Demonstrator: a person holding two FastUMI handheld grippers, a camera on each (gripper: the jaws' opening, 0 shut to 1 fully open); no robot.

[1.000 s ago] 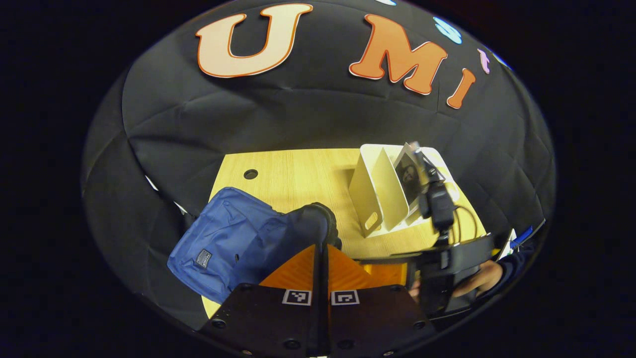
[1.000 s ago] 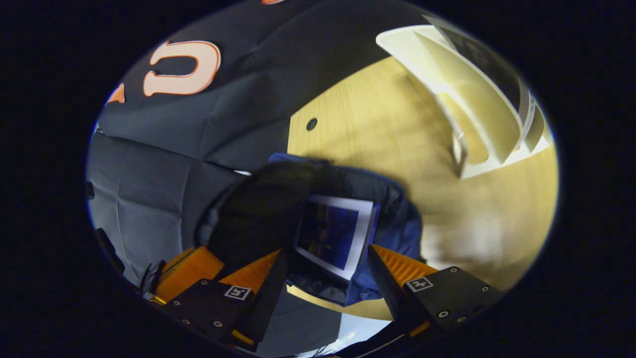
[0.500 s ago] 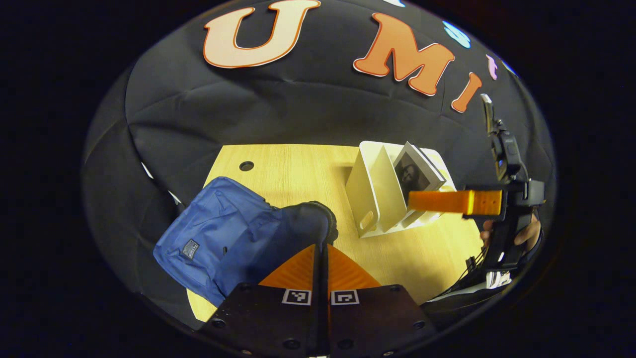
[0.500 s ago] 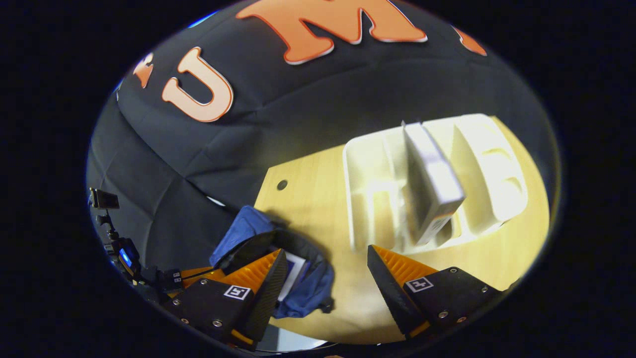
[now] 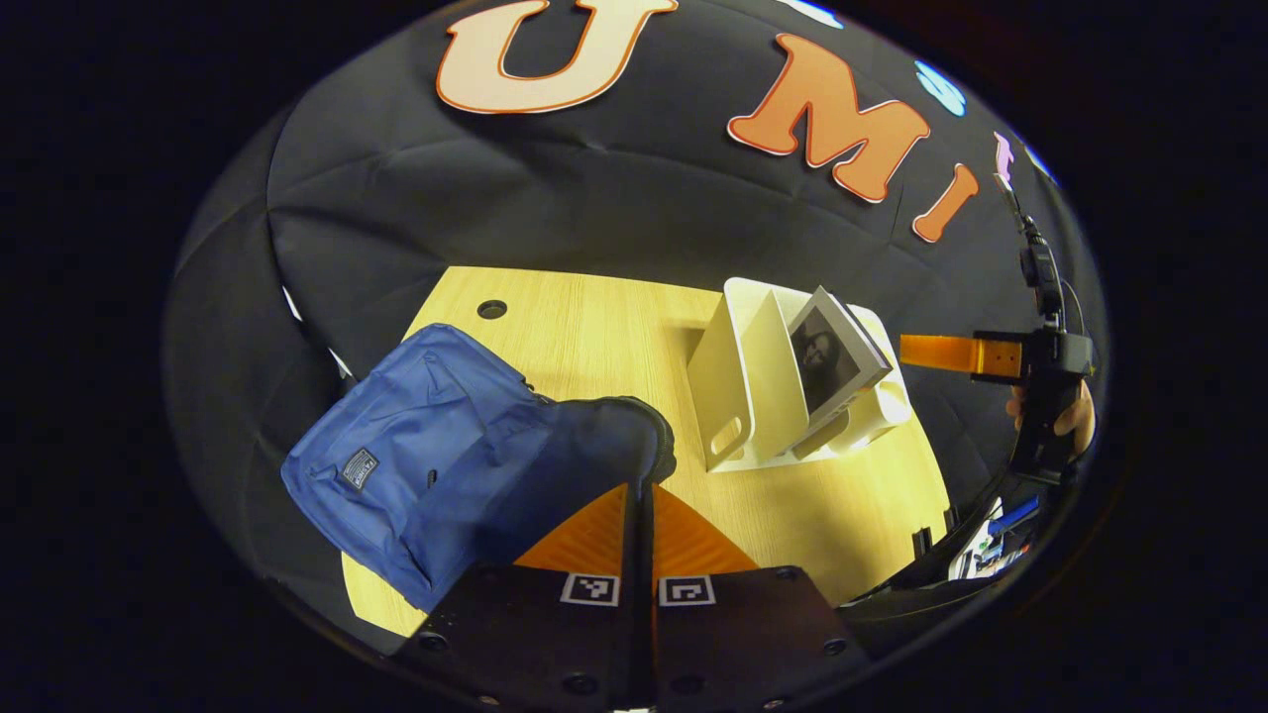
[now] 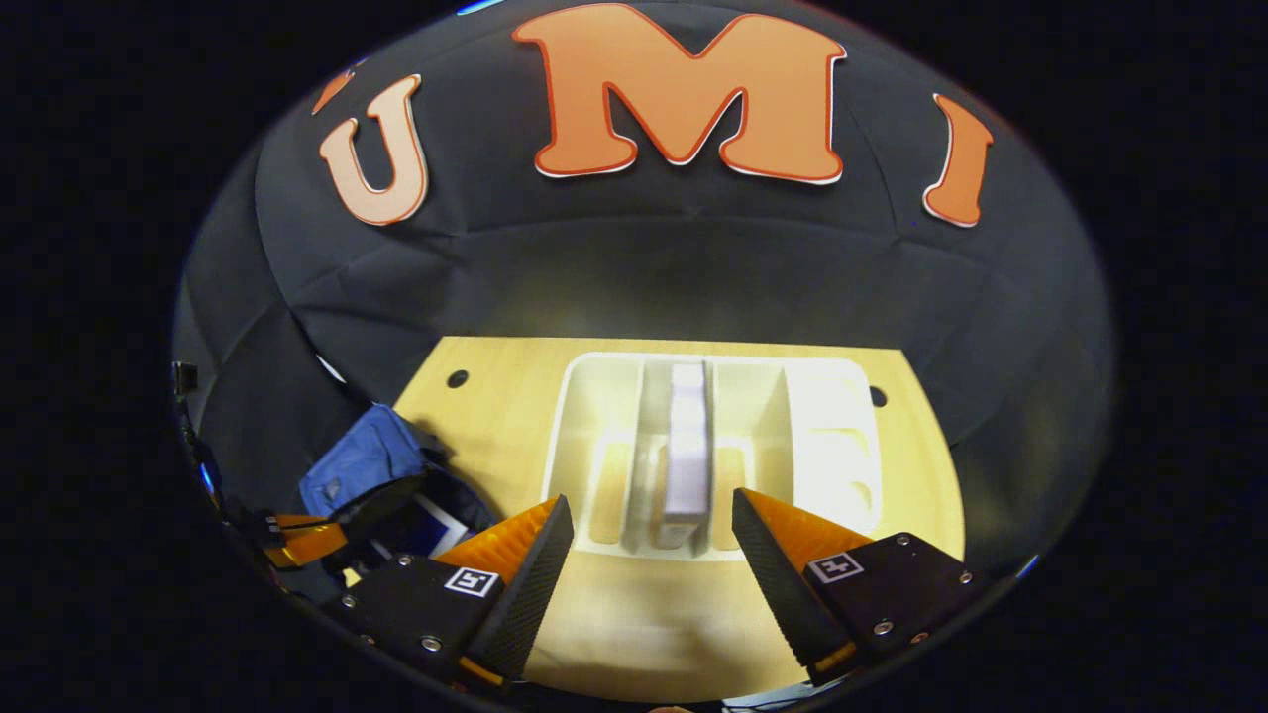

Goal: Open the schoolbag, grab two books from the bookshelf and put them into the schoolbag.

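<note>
schoolbag (image 5: 416,465) patch: unreadable | other readable text: none

Matt blue cloth schoolbag (image 5: 416,465), smooth pale wood-grain table (image 5: 594,337), white plastic bookshelf (image 6: 822,436), paper book (image 5: 832,361)

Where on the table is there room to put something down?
Bare wood lies between the schoolbag and the bookshelf, and along the table edge in front of the shelf. The left corner is crowded by the bag; the shelf's middle slot holds a book.
</note>
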